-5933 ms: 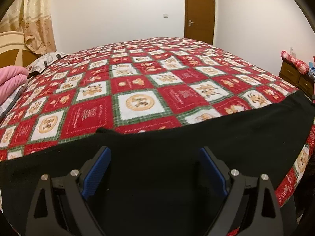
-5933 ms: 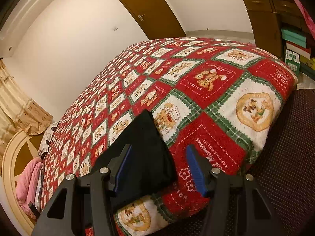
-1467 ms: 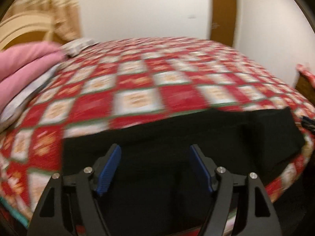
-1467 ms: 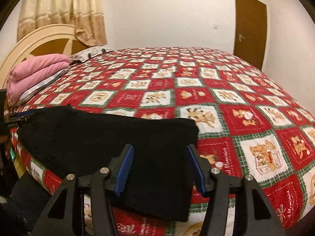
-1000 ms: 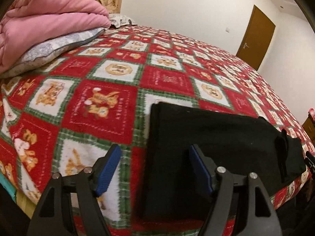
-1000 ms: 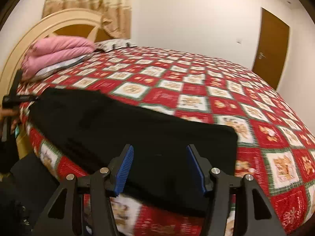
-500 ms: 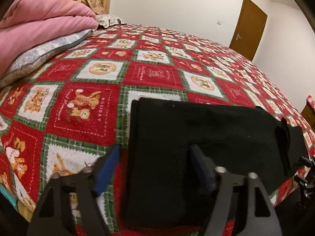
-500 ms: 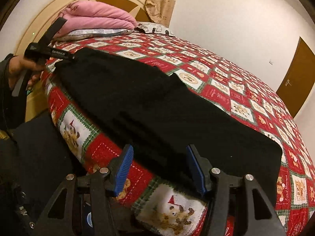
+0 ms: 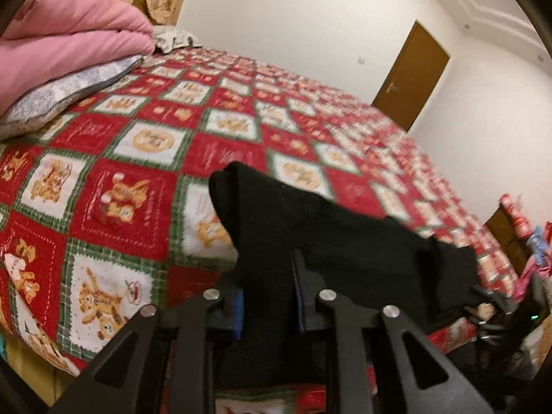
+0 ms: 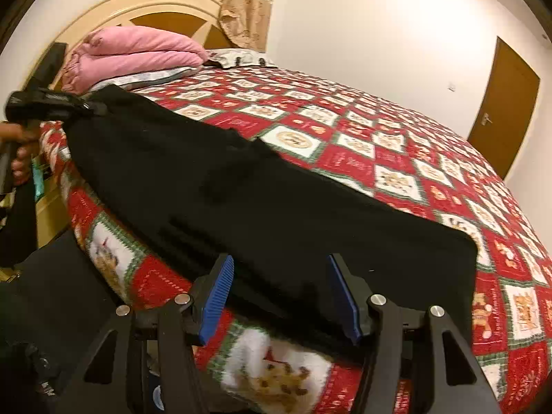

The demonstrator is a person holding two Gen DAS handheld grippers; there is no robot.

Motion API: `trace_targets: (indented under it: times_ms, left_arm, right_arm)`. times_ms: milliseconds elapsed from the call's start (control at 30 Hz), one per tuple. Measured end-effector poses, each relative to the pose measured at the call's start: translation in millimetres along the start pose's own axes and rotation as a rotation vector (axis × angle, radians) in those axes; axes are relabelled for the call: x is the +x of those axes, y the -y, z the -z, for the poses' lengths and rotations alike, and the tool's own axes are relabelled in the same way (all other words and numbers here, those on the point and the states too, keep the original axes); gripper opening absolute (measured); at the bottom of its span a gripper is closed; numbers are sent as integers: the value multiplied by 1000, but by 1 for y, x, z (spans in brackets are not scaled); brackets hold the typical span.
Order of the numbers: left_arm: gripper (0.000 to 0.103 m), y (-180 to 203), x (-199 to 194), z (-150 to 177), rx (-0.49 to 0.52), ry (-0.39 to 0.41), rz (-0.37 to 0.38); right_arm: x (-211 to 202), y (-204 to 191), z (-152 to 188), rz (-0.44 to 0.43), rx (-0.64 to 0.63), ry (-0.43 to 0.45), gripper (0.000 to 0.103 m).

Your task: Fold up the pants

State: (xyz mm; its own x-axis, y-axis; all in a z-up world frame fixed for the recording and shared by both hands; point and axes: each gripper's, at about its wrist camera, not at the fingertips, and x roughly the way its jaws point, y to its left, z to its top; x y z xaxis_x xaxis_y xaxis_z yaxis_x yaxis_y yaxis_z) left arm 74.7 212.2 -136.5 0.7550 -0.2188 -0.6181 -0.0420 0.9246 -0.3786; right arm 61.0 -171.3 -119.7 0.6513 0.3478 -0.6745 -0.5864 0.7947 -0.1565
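Pants: black pants (image 10: 269, 207) lie along the near edge of the bed (image 10: 396, 145), running from 9 o'clock to 4 o'clock in the right wrist view.
Left gripper: the left gripper (image 9: 268, 305) has just been closing and now pinches one end of the pants, with cloth bunched between the blue pads and lifted off the quilt.
Right gripper: the right gripper (image 10: 284, 302) stands about half open over the other end of the pants, its pads (image 10: 218, 296) clear of the cloth.
Bedding: pink folded bedding (image 9: 62, 38) sits at 10 o'clock on a grey pillow (image 9: 69, 89).
Change: half a second ago the gripped end lay flat; now it is raised and creased.
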Motion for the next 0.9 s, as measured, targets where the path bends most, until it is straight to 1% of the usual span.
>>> trace_targets:
  times_ms: [133,233,333,433,467,567,633,667,767,900]
  left_arm:
    - [22,28,-17,-11,10,38,100]
    - [22,61,-29,-24,39,64,185]
    - [22,106,-36,-40,100,87,264]
    - [22,145,-37,-51,154,85,328]
    - [22,164,-35,-53,184,78,347]
    - [22,209,-24,-57,258,49,374]
    - [22,237,-12,-54,299,29,361]
    - [22,254,-1,-51,328,1,362]
    - [22,289,28,-39,394,-65,356]
    - [22,325,71,-14,461,-131,331]
  right_arm:
    - [-6,23,-6,39,49,-9,57]
    - [-11,47,-10,83,93,-36,58]
    - [-13,81,-8,115,172,-95,58]
    - [-22,121,2,150,288,-87,58]
    - [-25,129,5,162,314,-85,58]
    - [-32,153,14,178,406,-78,58]
    - [-34,164,16,184,441,-72,58]
    - [-34,167,16,187,451,-62,58]
    - [-34,173,19,181,466,-59,58]
    - [-30,183,25,143,519,-59,58]
